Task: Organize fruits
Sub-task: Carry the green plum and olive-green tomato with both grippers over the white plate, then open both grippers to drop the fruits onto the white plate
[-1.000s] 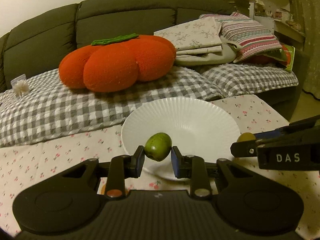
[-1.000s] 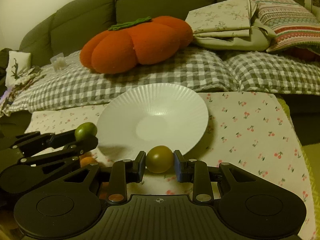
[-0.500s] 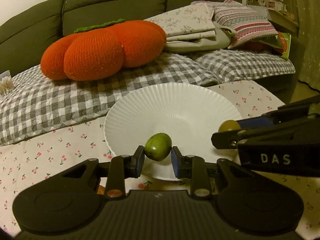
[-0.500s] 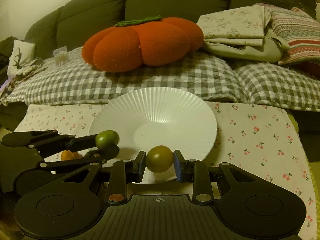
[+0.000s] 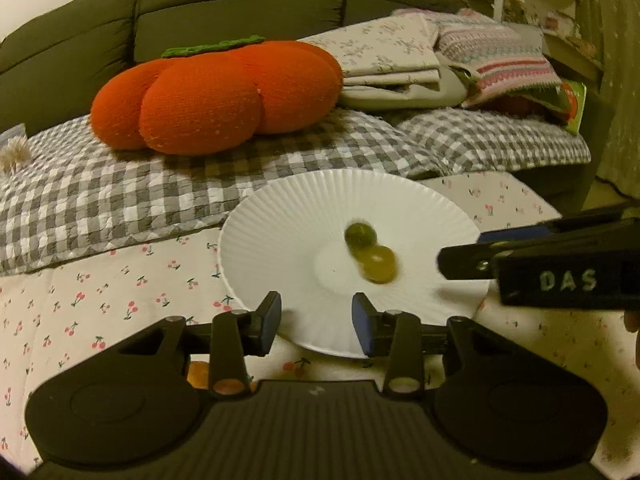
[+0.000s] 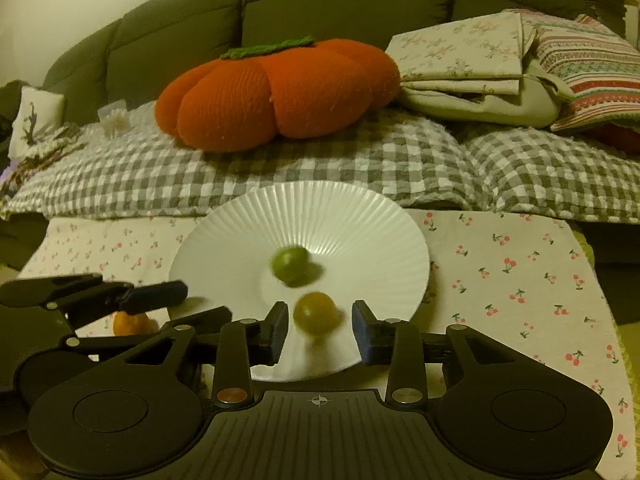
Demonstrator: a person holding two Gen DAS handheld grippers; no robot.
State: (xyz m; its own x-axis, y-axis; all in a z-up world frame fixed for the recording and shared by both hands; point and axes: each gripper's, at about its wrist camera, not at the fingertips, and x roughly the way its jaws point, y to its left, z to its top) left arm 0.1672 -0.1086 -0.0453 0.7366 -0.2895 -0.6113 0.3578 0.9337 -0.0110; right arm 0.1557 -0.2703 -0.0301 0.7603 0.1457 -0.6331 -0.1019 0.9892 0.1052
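On white plate [image 5: 280, 236] | green fruit [image 5: 360, 234], yellow fruit [image 5: 378, 264] touching | orientation blurred

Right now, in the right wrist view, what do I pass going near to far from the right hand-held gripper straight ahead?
Right hand-held gripper → yellowish fruit → green fruit → white plate's far rim → checkered blanket → orange pumpkin cushion → sofa backrest.

Dark olive sofa [image 6: 344, 4] sitting across the back, pale wall [image 6: 60, 4] showing behind it at upper left. Grey-white checked quilt [image 6: 280, 176] covering the seat. Orange pumpkin-shaped cushion [image 6: 276, 96] resting on the quilt, folded floral linens [image 6: 460, 60] and a striped pillow [image 6: 592, 68] lying to its right. Cherry-print cloth [image 6: 520, 272] covering the bench in front. Shelving [image 5: 560, 12] standing at far right. Warm dim yellowish light falling throughout.
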